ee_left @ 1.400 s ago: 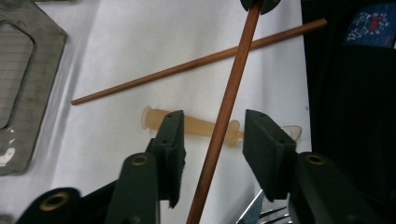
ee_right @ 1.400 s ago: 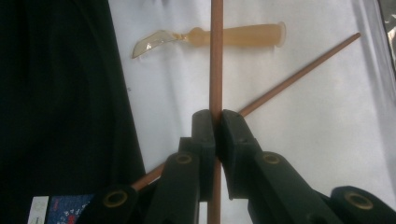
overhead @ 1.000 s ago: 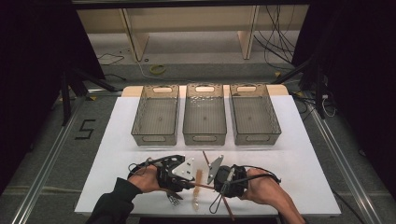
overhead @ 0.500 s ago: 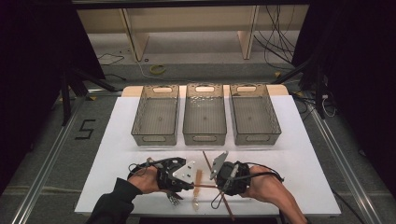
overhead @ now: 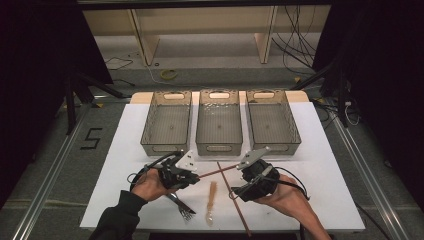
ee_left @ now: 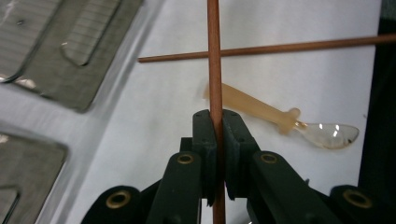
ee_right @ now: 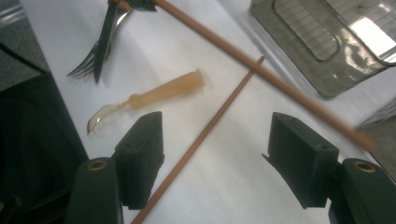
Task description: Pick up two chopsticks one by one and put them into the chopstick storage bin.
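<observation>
My left gripper (overhead: 195, 176) (ee_left: 216, 126) is shut on a thin brown chopstick (overhead: 217, 172) (ee_left: 215, 56), which sticks out level to the right, above the white table. The chopstick's far end (ee_right: 359, 136) hangs free by one jaw of my right gripper (overhead: 239, 186) (ee_right: 215, 158). Those jaws have just been opening and now stand wide, pressing on nothing. A second chopstick (overhead: 232, 200) (ee_right: 205, 135) lies flat on the table beneath them. Also lying there are a translucent amber spoon (overhead: 212, 199) (ee_left: 261, 112) (ee_right: 154, 95) and a metal fork (overhead: 180, 205) (ee_right: 100, 46).
Three smoky see-through bins (overhead: 218, 125) stand side by side across the far half of the white table (overhead: 325, 170). One bin's corner (ee_right: 327, 46) lies close beyond the right gripper. Dark floor and cables surround the table.
The right gripper's jaws have spread apart and stand clear of the chopstick's end. Both hands have shifted a little toward the bins, and the left gripper carries the chopstick along.
</observation>
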`<state>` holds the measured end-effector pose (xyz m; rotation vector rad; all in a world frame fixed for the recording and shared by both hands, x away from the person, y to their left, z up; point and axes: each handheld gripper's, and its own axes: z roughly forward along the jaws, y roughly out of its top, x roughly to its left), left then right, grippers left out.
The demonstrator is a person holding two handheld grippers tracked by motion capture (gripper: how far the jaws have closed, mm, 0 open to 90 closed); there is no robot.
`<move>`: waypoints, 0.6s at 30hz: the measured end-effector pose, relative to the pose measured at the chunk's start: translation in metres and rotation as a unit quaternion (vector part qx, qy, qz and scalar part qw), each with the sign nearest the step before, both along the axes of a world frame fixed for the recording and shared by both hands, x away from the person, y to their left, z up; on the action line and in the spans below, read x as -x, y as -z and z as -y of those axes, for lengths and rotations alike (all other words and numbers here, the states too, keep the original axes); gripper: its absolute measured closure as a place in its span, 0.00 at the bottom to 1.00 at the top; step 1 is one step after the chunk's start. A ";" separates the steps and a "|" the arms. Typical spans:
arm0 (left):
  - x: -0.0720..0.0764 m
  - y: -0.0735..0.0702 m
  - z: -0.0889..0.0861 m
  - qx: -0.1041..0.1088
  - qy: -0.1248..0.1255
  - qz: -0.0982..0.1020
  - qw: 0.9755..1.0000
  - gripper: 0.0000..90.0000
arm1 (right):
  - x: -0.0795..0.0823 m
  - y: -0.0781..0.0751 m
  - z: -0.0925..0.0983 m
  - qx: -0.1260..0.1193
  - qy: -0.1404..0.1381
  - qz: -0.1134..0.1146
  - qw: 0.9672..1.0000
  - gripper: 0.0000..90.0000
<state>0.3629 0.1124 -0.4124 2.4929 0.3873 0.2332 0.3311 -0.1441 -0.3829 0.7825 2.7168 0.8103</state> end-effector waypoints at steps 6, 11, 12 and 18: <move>-0.009 -0.005 -0.013 0.025 -0.066 0.001 0.998 0.94 | 0.000 0.010 0.004 -0.006 0.023 -0.012 1.000 0.36; -0.016 -0.010 -0.023 0.044 -0.114 0.009 0.992 0.94 | 0.000 0.019 0.006 0.006 0.046 -0.030 0.998 0.33; -0.017 -0.011 -0.025 0.048 -0.124 0.010 0.991 0.94 | 0.000 0.021 0.006 0.011 0.050 -0.030 0.998 0.33; -0.028 -0.017 -0.043 0.075 -0.174 0.013 0.982 0.94 | 0.001 0.033 0.007 0.028 0.070 -0.046 0.996 0.32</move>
